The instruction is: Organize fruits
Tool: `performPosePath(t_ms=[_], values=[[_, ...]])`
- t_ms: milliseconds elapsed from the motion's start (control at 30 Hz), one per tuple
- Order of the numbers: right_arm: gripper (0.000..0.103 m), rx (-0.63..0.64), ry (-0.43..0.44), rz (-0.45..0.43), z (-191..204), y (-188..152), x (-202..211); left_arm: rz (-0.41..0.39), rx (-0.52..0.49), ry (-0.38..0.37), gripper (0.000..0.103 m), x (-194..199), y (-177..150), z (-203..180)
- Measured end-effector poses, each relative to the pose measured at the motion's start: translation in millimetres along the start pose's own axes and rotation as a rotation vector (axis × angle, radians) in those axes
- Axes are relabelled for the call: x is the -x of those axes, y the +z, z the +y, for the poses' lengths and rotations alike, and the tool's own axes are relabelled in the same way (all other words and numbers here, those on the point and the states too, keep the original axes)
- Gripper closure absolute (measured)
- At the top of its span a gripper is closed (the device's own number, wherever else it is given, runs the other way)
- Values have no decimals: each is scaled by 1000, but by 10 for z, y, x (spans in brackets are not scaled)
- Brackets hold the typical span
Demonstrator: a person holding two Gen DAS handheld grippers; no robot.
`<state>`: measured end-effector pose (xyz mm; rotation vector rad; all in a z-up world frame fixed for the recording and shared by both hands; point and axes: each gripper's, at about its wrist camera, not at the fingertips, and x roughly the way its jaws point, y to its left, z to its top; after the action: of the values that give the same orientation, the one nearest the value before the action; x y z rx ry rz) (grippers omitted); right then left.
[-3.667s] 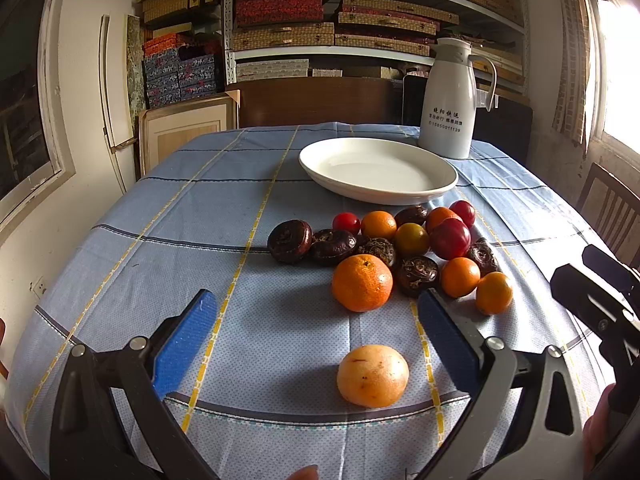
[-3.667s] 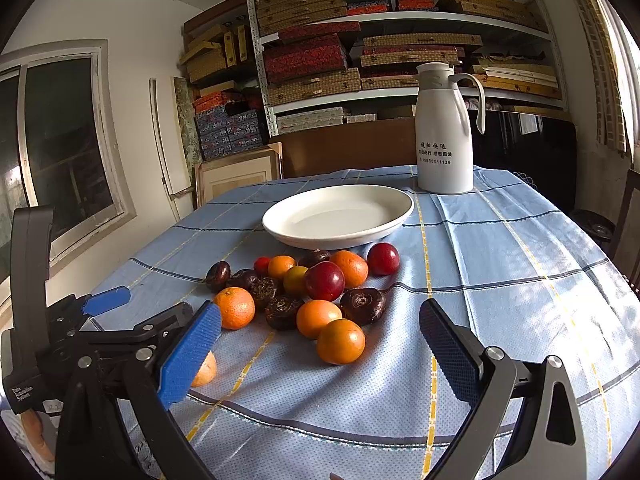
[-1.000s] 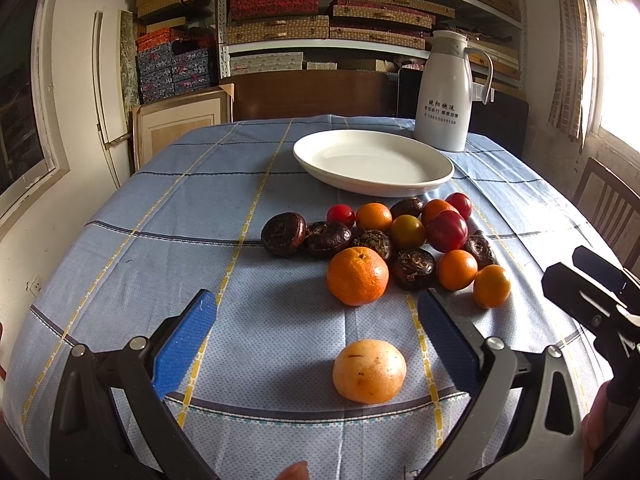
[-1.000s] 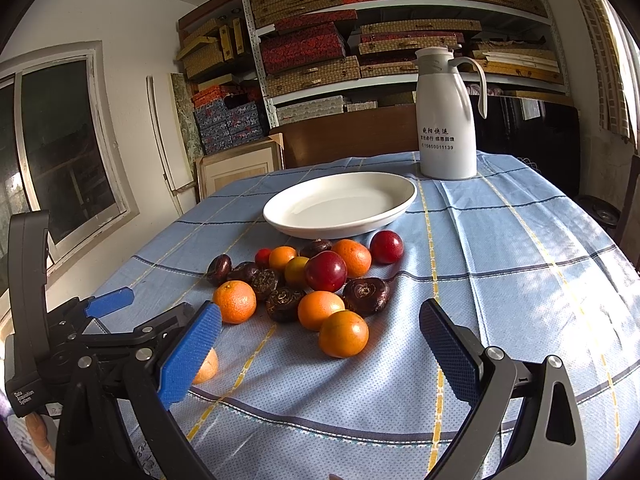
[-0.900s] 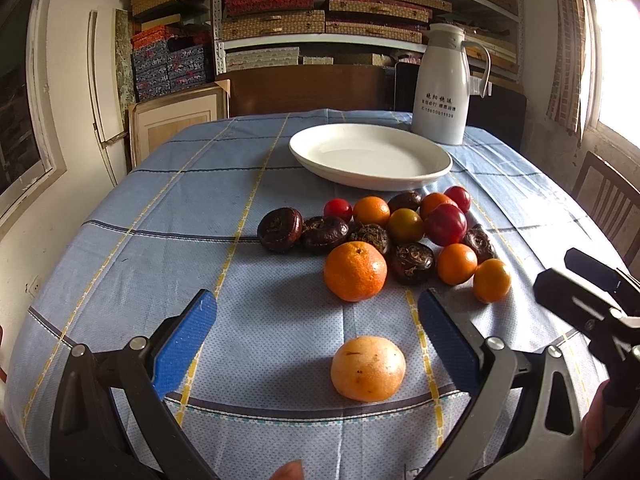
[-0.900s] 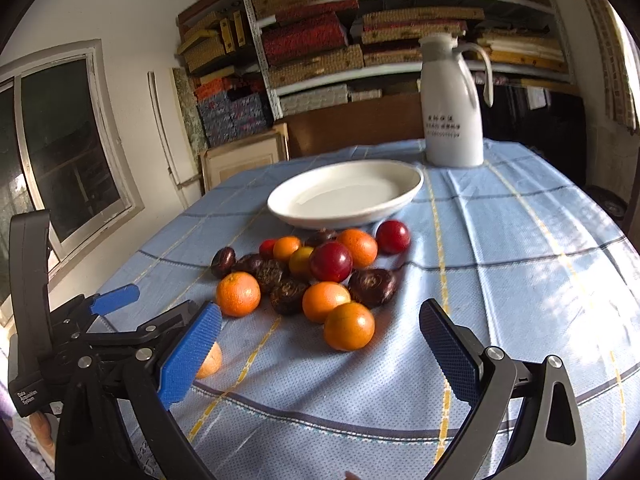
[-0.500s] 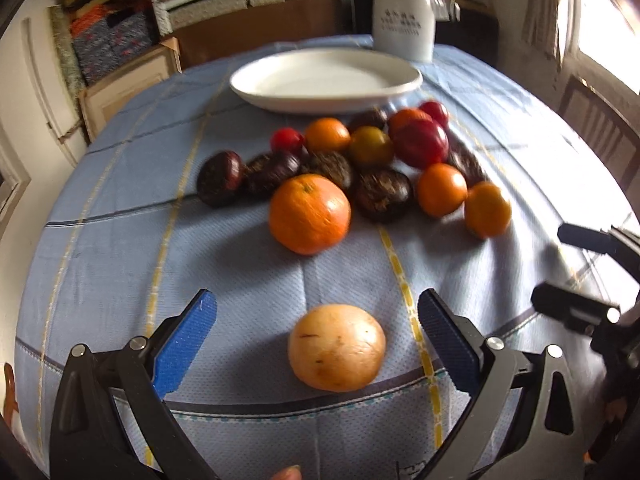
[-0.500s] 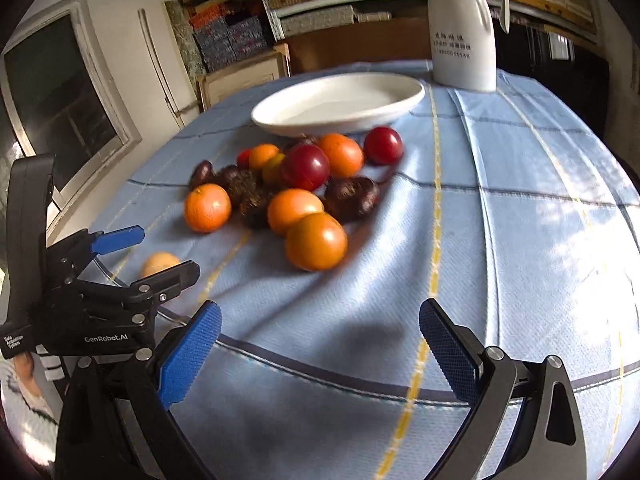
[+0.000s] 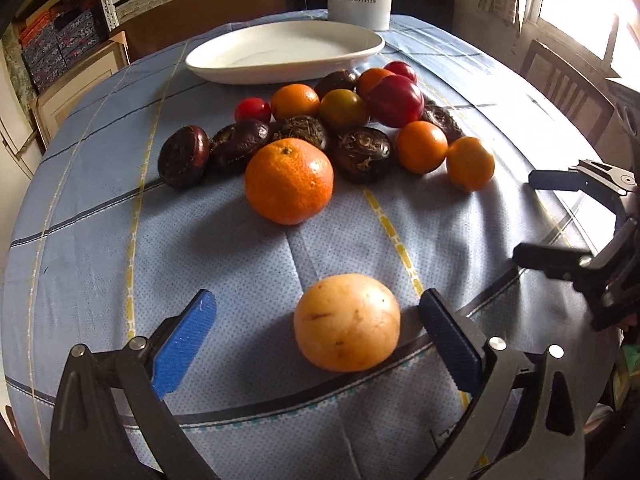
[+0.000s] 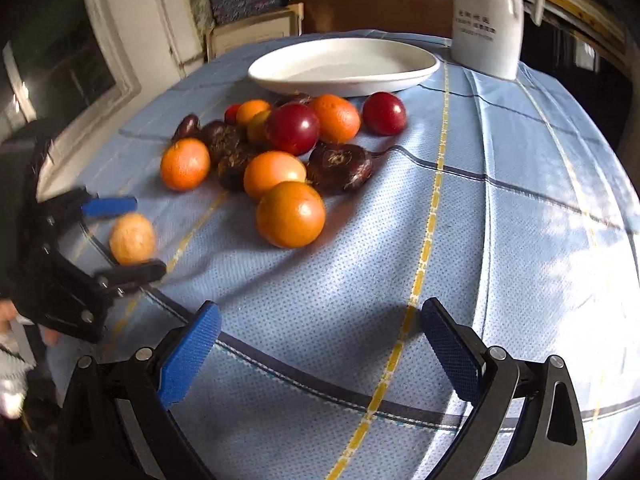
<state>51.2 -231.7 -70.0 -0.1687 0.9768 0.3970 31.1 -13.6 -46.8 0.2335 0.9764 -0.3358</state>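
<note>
Starting at your left: your left gripper is spread wide, its blue pads either side of the pale yellow fruit, which sits closer to the right pad, no contact visible. Beyond it lies the large orange, fronting the cluster of dark, red and orange fruits on the blue tablecloth. The white plate behind holds nothing. Your right gripper is likewise spread wide, over bare cloth, well apart from the nearest orange.
</note>
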Motion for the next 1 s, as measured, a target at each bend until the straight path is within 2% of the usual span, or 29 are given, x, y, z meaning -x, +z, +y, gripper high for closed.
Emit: performPosePath(t_ms=[67, 167, 333, 433, 500, 533, 567, 700, 733, 800, 833, 900, 967, 1000], values=[[3, 31, -26, -1, 48, -5, -4, -42, -24, 8, 4, 80, -28, -35], [3, 13, -3, -15, 25, -11, 31, -95, -91, 27, 4, 191, -74, -120], [3, -61, 64, -63, -93, -7, 107, -88, -125, -9, 4, 173, -62, -169], [3, -152, 174, -98, -151, 64, 96, -84, -108, -28, 4, 128, -5, -156], [4, -140, 175, -90, -73, 171, 37, -82, -94, -30, 4, 117, 1, -145], [14, -126, 175, -99, -29, 221, 27, -79, -94, -31, 4, 95, 20, -159], [20, -115, 160, -104, 11, 258, 16, -72, -102, -25, 4, 81, 27, -176], [25, -106, 131, -79, 54, 360, -64, -59, -131, -20, 4, 52, 39, -227], [29, -107, 123, -80, 44, 358, -69, -56, -134, -28, 5, 43, 49, -228], [42, -117, 121, -90, 5, 343, -68, -52, -134, -52, 22, 36, 34, -243], [61, -123, 121, -89, -16, 342, -74, -44, -116, -104, 35, 22, 37, -226], [64, -143, 149, -96, -76, 321, -73, -53, -98, -108, 40, 30, 37, -222], [65, -155, 178, -101, -113, 309, -73, -64, -97, -108, 53, 42, 28, -223], [65, -158, 188, -103, -119, 301, -73, -67, -91, -108, 56, 48, 20, -220]])
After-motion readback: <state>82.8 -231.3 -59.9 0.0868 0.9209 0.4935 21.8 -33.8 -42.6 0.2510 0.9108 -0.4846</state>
